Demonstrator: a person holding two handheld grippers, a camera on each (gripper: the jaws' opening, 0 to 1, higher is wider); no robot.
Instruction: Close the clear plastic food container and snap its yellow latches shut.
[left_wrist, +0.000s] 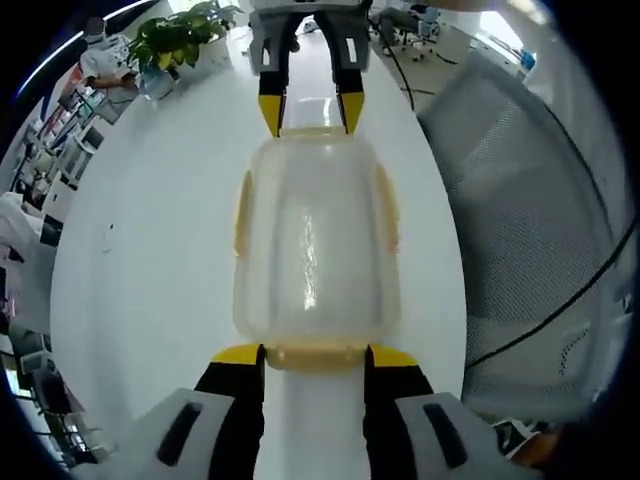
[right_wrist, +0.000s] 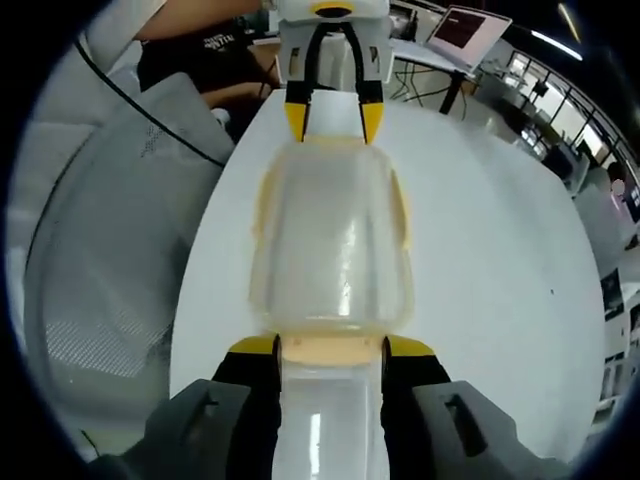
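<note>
The left gripper (left_wrist: 315, 352) is held open, its yellow-tipped jaws spread to either side of the near-end yellow latch (left_wrist: 315, 355) of the clear plastic food container (left_wrist: 313, 255), with the tips level with the container's end wall; whether they touch it cannot be told. At the opposite end the right gripper (right_wrist: 330, 346) is likewise held open, its jaws flanking the latch (right_wrist: 330, 348) at that end, and it is also seen beyond the container in the left gripper view (left_wrist: 311, 108), jaws apart over the far rim. The container is set on the white table (left_wrist: 150, 260), lengthwise between the two grippers, with its lid (right_wrist: 330, 235) already laid on top. Two more yellow latches are seen along the container's long sides (left_wrist: 243, 212) (left_wrist: 386, 208); whether any latch is snapped home cannot be made out. The step in hand is judged to be the latching of the two ends, the closing of the lid being done. The next move is judged to call for each end latch to be pressed down and in against the container's wall until it catches, with the container steadied from the opposite end so that it is not pushed along the table. A grey mesh chair (left_wrist: 520, 200) is seen just beside the table, on the container's long side.
</note>
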